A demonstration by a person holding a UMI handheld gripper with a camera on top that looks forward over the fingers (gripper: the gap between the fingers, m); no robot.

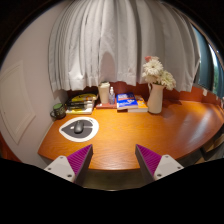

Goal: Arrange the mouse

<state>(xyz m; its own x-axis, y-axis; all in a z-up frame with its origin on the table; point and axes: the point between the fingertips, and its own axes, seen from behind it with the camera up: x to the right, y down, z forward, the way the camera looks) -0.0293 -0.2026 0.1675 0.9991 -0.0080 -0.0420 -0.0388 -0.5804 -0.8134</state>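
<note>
Mouse (77, 127) on its mat (88, 123), far across surface (140, 135); my jaws apart, empty, awaiting approach.

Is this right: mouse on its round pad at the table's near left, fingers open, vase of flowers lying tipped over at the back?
Not quite. In the gripper view the vase of flowers stands upright at the back of the table, not tipped over. The rest holds: the mouse sits on its round pad at the near left, and the gripper hangs open short of it, holding nothing.
</note>
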